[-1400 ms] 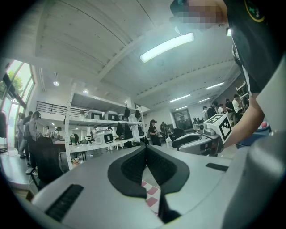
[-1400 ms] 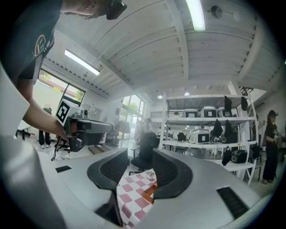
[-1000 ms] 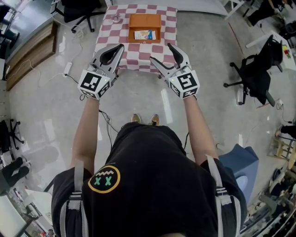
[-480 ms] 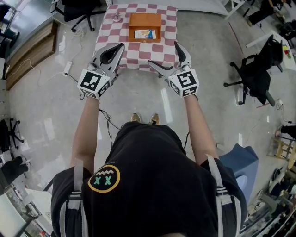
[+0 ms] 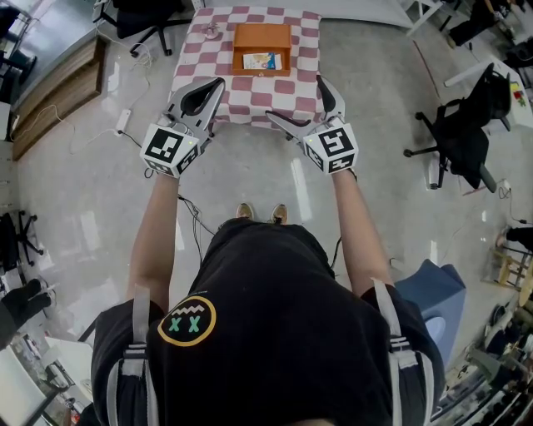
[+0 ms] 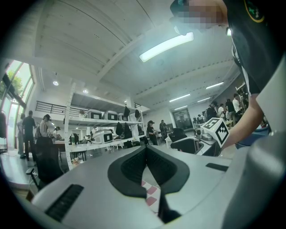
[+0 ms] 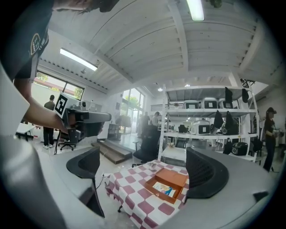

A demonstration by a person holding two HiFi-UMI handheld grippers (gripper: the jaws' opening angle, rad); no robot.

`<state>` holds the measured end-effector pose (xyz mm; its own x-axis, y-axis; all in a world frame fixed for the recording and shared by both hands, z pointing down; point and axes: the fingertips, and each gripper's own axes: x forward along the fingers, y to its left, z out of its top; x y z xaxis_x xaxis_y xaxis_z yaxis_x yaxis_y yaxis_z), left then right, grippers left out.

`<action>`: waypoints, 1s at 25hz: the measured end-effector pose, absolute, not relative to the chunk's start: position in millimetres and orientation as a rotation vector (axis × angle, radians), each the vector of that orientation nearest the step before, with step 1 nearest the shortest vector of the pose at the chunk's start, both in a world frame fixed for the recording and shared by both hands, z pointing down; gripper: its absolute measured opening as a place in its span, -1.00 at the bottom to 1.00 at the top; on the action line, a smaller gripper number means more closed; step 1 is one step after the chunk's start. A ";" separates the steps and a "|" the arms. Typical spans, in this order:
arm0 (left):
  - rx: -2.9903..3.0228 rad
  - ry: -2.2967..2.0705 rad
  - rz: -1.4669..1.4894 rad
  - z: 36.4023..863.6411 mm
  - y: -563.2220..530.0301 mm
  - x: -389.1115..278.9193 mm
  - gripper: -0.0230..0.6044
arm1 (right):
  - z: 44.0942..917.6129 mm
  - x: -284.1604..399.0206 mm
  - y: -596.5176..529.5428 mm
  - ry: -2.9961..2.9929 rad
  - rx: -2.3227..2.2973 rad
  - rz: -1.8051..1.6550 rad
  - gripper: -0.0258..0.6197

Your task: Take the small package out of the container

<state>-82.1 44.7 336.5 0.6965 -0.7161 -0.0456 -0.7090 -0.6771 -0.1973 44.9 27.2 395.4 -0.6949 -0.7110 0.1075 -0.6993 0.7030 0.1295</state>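
An orange open container [image 5: 261,40] stands on a table with a red-and-white checked cloth [image 5: 200,62], some way ahead of me. A small colourful package [image 5: 260,61] lies flat inside it. The right gripper view shows the container [image 7: 172,178] and package [image 7: 164,189] far off, framed between the jaws. My right gripper [image 5: 295,98] [image 7: 143,169] is open; its jaws have just been opening wide, with nothing between them. My left gripper [image 5: 216,84] [image 6: 146,148] is shut and empty, with its pads meeting. Both hover short of the table's near edge.
A small metal object [image 5: 210,33] sits on the cloth left of the container. Office chairs stand at the right [image 5: 466,125] and top left [image 5: 150,21]. A low wooden platform [image 5: 50,83] lies at the left. Shelving with equipment [image 7: 210,120] stands beyond the table.
The right gripper's jaws have spread from partly open to wide open. The left gripper and the package have not moved.
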 end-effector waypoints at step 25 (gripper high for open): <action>-2.688 1.230 -0.107 351.8 38.0 -28.2 -0.87 | 410.2 95.8 16.7 -2.789 1.097 -0.157 0.92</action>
